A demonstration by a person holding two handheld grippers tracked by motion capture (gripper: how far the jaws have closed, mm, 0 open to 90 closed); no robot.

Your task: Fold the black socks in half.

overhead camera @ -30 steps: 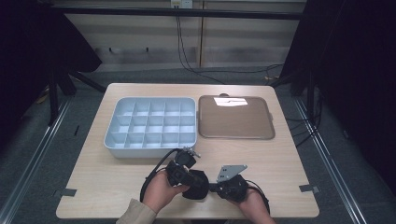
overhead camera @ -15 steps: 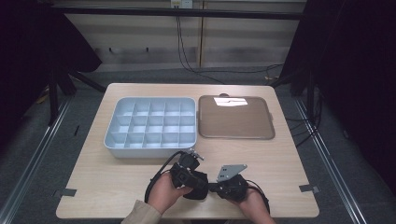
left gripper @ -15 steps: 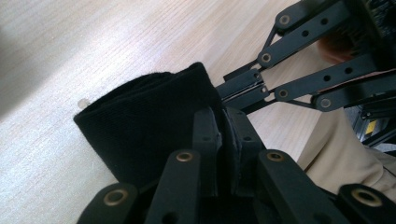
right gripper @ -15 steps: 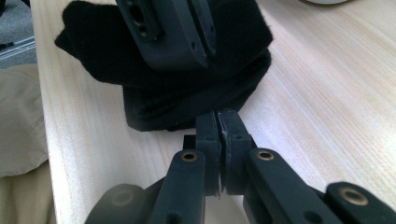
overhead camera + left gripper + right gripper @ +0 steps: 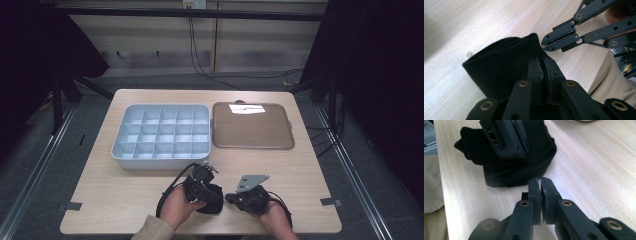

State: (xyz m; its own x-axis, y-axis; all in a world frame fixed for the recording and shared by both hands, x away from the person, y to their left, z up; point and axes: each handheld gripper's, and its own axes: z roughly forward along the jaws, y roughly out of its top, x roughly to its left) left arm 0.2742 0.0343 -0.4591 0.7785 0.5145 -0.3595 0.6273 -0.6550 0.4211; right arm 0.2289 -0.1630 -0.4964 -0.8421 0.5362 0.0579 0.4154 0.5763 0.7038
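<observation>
Left tongs (image 5: 541, 72): pinching the black cloth (image 5: 499, 65), having shifted slightly toward the compartment tray (image 5: 161, 134).
Right tongs (image 5: 540, 185): pressed together, empty, waiting beside the cloth.

the black cloth (image 5: 504, 67) at lower centre looks soft, matt and ribbed. the table (image 5: 150, 200) is pale matt wood grain. upper left, the divided box (image 5: 160, 132) seems smooth plastic; the tray (image 5: 252, 127) faintly glossy.

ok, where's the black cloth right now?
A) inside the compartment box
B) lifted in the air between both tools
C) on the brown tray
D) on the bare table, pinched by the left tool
D: the black cloth lies on the wooden table near the front edge, with the left tool shut on its fold; the right tool is shut beside it, holding nothing.
</observation>
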